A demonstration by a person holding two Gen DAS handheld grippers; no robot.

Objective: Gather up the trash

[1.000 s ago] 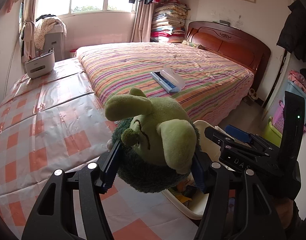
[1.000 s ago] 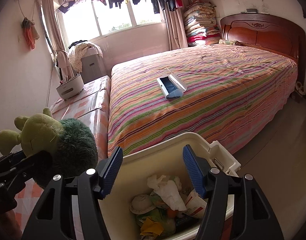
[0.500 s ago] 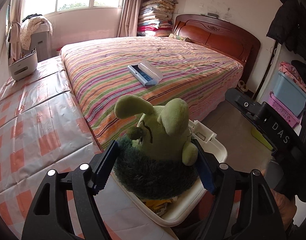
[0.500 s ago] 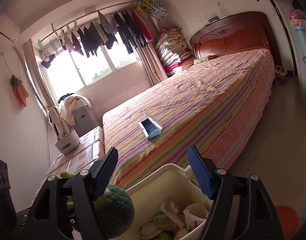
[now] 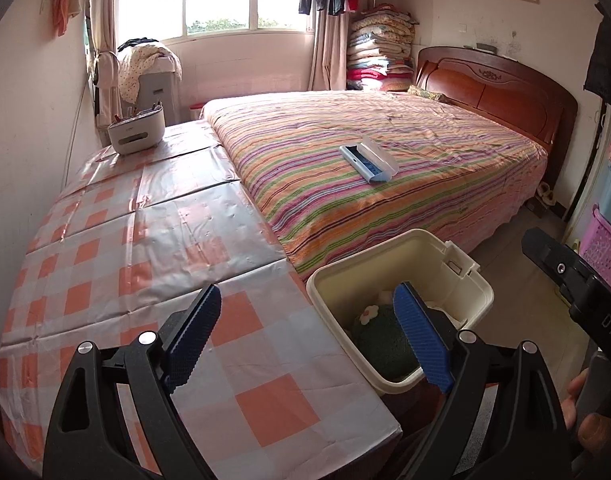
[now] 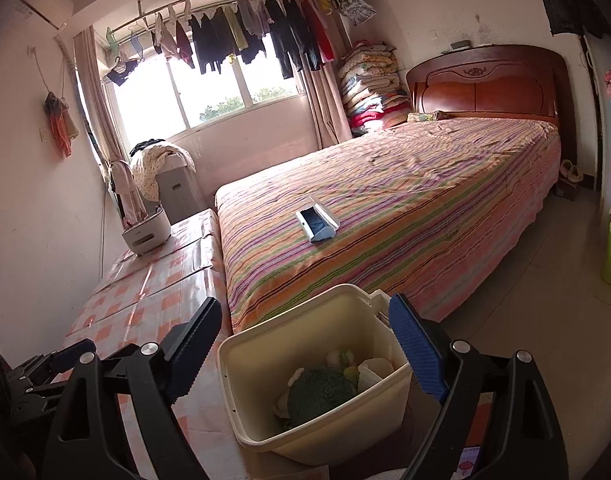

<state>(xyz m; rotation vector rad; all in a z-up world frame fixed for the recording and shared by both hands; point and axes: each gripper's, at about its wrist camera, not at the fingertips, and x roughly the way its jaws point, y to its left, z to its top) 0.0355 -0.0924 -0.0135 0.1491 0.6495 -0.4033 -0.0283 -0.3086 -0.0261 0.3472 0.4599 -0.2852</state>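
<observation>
We held both grippers over the cream bin [image 5: 401, 256], which sat just off the corner of the checked counter [image 5: 145, 248] and at the foot of the striped bed [image 5: 385, 152]. The left gripper [image 5: 309, 338] had its blue fingers [image 5: 421, 340] spread wide with nothing between them, one over the counter edge beside the bin and the other over the bin's mouth. The right gripper [image 6: 305, 354] was likewise spread and empty, straddling the bin from above. Inside the bin lay the green plush toy [image 6: 319, 394], dark fuzzy side up, resting on crumpled wrappers [image 6: 369, 368] against the bin's far wall. We judged the drop-off step as finished, since the toy sat wholly below the rim. The only loose thing we could see beyond the bin was the open blue-and-white case [image 5: 369, 158] on the bed, well apart from the bin. If that counted as trash, the next move would call for reaching across the bed from the bin and closing the fingers across its narrow width.
</observation>
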